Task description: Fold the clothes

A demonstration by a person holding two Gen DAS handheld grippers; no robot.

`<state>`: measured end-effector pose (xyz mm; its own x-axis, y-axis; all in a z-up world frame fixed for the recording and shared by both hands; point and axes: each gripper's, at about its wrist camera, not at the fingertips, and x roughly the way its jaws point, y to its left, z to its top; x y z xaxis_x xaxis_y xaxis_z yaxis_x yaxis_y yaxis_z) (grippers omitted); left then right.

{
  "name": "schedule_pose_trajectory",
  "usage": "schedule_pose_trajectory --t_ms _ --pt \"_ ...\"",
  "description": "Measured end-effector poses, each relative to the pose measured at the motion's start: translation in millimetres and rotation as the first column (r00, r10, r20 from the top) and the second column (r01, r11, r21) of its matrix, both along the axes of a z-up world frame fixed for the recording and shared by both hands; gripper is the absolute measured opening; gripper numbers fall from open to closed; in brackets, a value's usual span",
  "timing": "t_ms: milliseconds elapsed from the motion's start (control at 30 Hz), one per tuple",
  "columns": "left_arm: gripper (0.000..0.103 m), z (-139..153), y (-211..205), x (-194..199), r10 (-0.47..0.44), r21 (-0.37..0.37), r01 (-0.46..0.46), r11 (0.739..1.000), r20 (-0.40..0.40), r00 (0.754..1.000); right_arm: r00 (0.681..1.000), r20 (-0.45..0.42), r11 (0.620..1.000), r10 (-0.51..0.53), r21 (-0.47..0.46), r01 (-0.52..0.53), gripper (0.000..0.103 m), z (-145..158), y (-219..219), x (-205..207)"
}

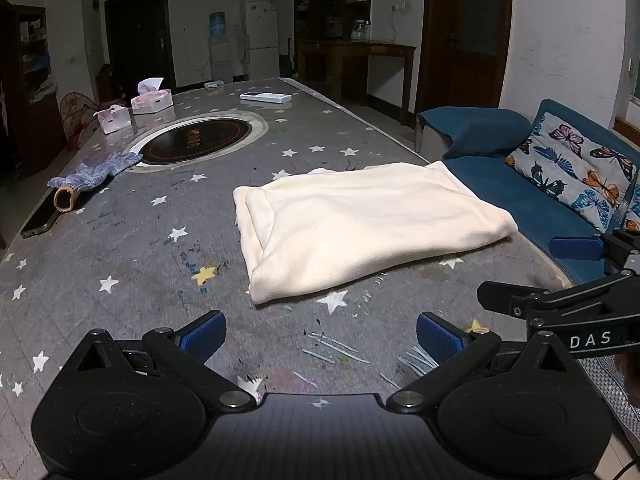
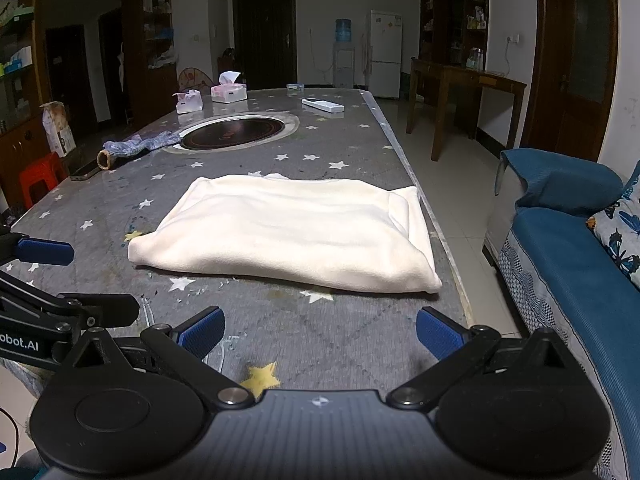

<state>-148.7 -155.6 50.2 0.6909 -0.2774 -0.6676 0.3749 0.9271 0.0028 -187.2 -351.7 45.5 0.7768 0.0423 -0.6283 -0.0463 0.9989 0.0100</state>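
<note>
Both sets of fingers are spread wide with nothing in them, hovering at the near edge of the worktop [image 2: 352,128]. The cream garment [image 1: 360,220] lies flat, already folded into a rectangle, just ahead of my left gripper [image 1: 321,338] and right gripper [image 2: 320,334], touching neither. I'd pinch both near corners evenly before lifting.

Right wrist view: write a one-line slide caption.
Open right gripper hovers before a folded cream garment on the star-patterned table; open left gripper alongside.
</note>
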Motion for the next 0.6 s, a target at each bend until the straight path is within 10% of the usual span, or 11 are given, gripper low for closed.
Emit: schedule_pose_trajectory --t_ms 600 --pt "0.103 -1 -5 20 -0.003 0.011 0.003 1.000 -0.023 1.000 1.000 -0.030 1.000 0.003 0.001 -0.003 0.103 -2 -2 22"
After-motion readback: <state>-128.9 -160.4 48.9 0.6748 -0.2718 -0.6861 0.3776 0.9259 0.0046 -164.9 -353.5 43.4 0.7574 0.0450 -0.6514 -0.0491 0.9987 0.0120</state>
